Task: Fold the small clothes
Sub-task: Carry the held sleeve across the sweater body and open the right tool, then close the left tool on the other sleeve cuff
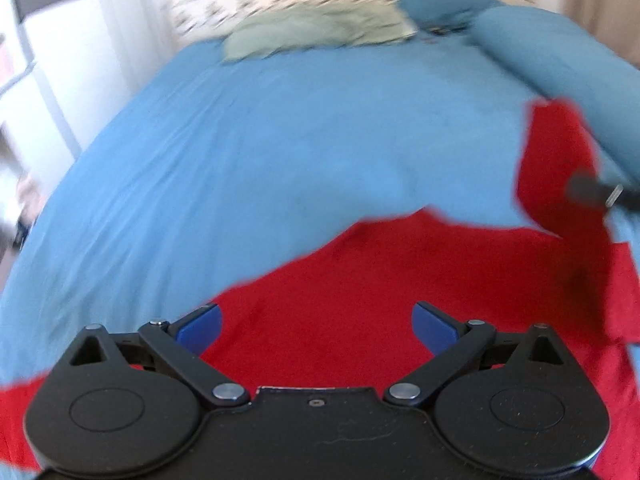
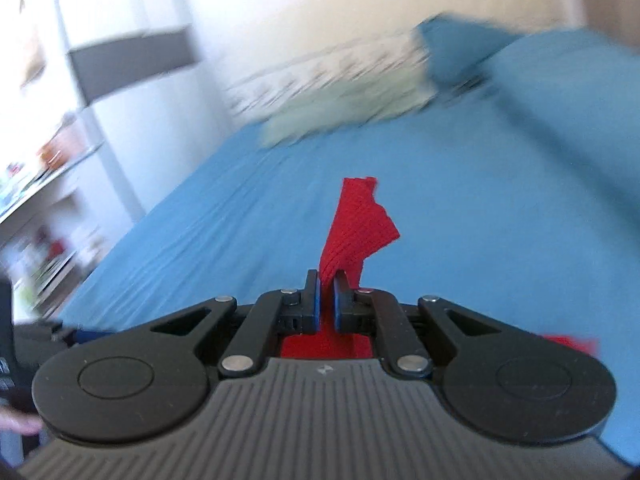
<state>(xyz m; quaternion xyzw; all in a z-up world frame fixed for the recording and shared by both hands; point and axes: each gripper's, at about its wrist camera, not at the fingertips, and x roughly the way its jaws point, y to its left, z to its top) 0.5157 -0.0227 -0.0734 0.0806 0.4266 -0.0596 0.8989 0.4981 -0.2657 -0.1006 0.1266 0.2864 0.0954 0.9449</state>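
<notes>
A red knitted garment (image 1: 400, 280) lies on the blue bedsheet (image 1: 280, 140), spread under and ahead of my left gripper (image 1: 316, 324). The left gripper is open, its blue pads wide apart just above the red cloth, holding nothing. My right gripper (image 2: 327, 296) is shut on a corner of the red garment (image 2: 356, 224), which sticks up between its fingers above the bed. In the left wrist view the right gripper's tip (image 1: 592, 190) shows at the right edge, lifting that part of the cloth.
A pale green pillow (image 1: 320, 32) and a patterned one lie at the head of the bed. A darker blue folded blanket (image 1: 540, 60) runs along the right side. White furniture and shelves (image 2: 60, 140) stand left of the bed.
</notes>
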